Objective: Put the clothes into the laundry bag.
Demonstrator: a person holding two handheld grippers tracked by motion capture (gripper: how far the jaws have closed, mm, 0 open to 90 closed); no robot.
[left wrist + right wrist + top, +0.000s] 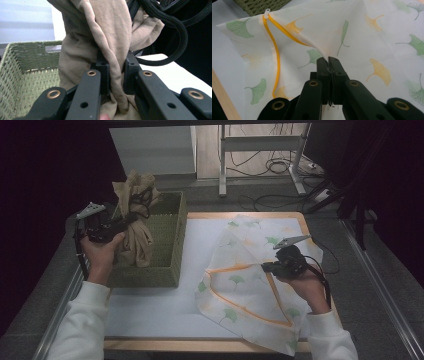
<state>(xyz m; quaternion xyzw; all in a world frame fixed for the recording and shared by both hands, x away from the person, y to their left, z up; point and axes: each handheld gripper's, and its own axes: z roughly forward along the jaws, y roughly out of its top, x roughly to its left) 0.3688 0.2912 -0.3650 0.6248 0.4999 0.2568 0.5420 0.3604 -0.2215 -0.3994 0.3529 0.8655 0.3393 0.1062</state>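
A tan cloth garment [134, 215] with a black cord tangled at its top hangs above the green woven basket [170, 265]. My left gripper [131, 218] is shut on a bunched fold of this tan garment [110, 37], its jaws squeezing the cloth [116, 75]. A white mesh laundry bag [245, 285] printed with green and orange ginkgo leaves and edged by an orange zipper lies on the white mat. My right gripper [265, 266] is shut on the edge of the bag [362, 45] and lifts it off the mat, pads pinched together [328, 65].
The basket [27, 62] stands at the left of the wooden-edged board [200, 345]. Table legs and cables [272, 167] lie on the floor beyond the far edge. Bare white mat [150, 315] lies between basket and bag.
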